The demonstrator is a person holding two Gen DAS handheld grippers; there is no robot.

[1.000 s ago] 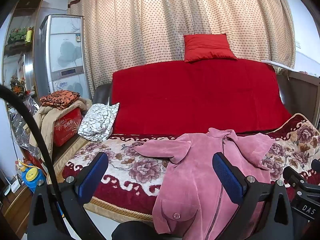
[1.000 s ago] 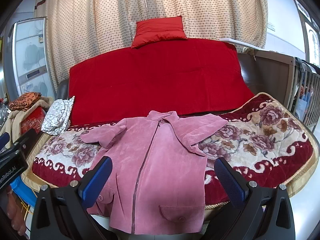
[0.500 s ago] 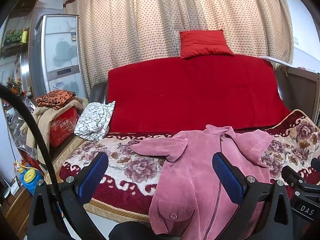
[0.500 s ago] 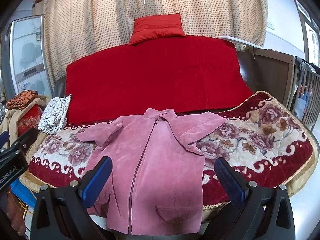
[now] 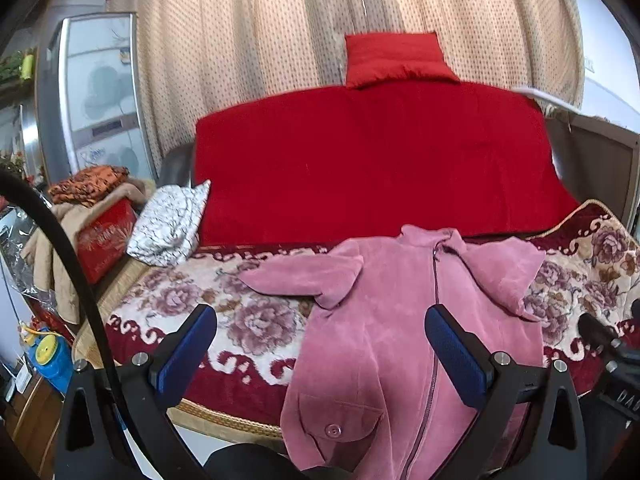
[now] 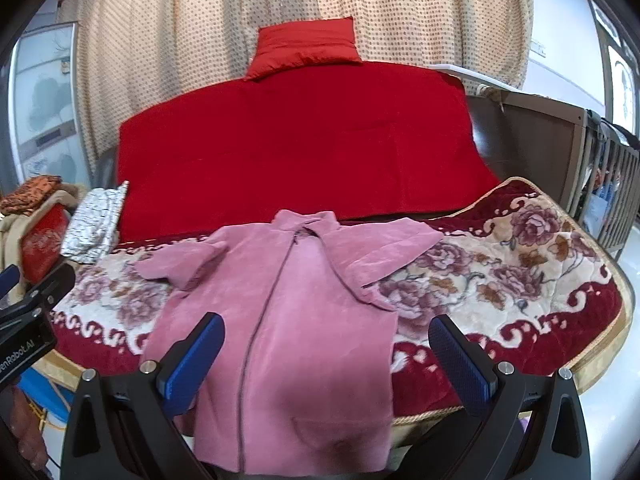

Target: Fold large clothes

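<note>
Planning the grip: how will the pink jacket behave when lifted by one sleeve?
The pink jacket is probably floppy: its sleeves lie creased, its hem droops over the sofa edge. It looks plush and thick, so likely heavyish, dragging on the flowered blanket.

Both grippers look alike: the left gripper (image 5: 320,346) and the right gripper (image 6: 326,350) each carry black angular frames with silver screw heads and blue textured pads (image 5: 454,360) on the jaws. A thick black cable (image 5: 60,248) arcs through the left view's left side — white lettering (partly cut off) marks one black body (image 6: 24,354) at the lower left of the right view.
</note>
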